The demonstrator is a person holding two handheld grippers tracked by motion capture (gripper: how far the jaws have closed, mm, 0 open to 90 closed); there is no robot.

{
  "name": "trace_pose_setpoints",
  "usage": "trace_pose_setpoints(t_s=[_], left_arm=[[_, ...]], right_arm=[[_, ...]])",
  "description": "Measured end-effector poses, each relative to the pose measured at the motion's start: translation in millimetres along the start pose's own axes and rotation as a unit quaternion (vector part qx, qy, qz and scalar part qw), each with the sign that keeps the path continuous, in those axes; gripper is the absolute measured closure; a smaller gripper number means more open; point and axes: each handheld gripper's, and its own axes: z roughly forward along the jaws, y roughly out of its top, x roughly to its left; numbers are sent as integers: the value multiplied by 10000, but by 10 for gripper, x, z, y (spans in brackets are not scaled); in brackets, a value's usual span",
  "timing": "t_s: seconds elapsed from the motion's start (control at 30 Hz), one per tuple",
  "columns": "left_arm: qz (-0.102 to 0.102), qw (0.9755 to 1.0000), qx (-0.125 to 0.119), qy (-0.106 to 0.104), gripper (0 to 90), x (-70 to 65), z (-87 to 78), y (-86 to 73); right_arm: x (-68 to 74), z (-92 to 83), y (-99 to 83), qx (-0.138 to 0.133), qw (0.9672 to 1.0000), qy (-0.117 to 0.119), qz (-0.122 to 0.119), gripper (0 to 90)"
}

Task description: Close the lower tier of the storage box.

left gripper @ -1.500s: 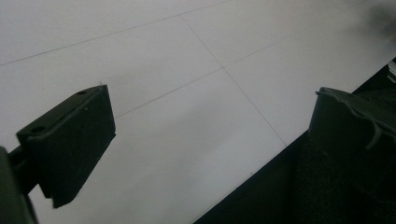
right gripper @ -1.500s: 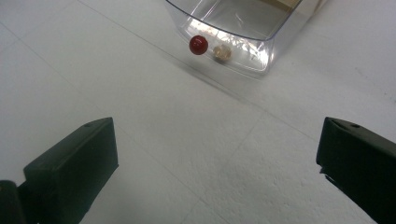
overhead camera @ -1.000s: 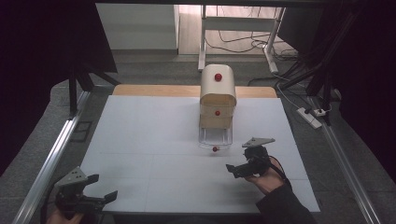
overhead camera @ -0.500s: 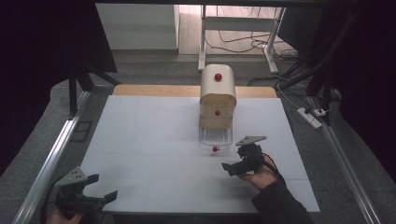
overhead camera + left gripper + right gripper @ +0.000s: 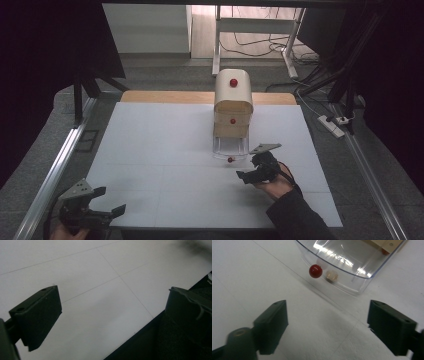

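Black right tongs [image 5: 327, 325], just closing some, gape empty near red knob [image 5: 315, 271].

White tabletop [image 5: 160, 150] lies bare; only the wooden cabinet [image 5: 233, 107] with pulled-out clear drawer [image 5: 230, 147] blocks passage.

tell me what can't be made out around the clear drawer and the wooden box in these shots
- Wooden box: high view, its inside hidden by its closed front.
- Clear drawer: right gripper view, far end cut off by the top edge; glare blurs its floor.
- Red knob: its stem behind the drawer wall is blurred.
- Right gripper: jaws apart, nothing between them; the near jaw is blurred.
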Motion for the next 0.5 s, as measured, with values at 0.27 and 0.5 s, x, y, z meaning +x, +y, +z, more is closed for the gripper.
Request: trace_pose_setpoints(t_s=[0.27,0.5], left_arm=[[14,10000,6,3,10,-1,-1,0],[21,10000,7,1,10,-2,-1,0]], right_arm=[[-4,36,38,72,9998,135,-122,407],[-51,61,84,64,9994,298,-155,584]])
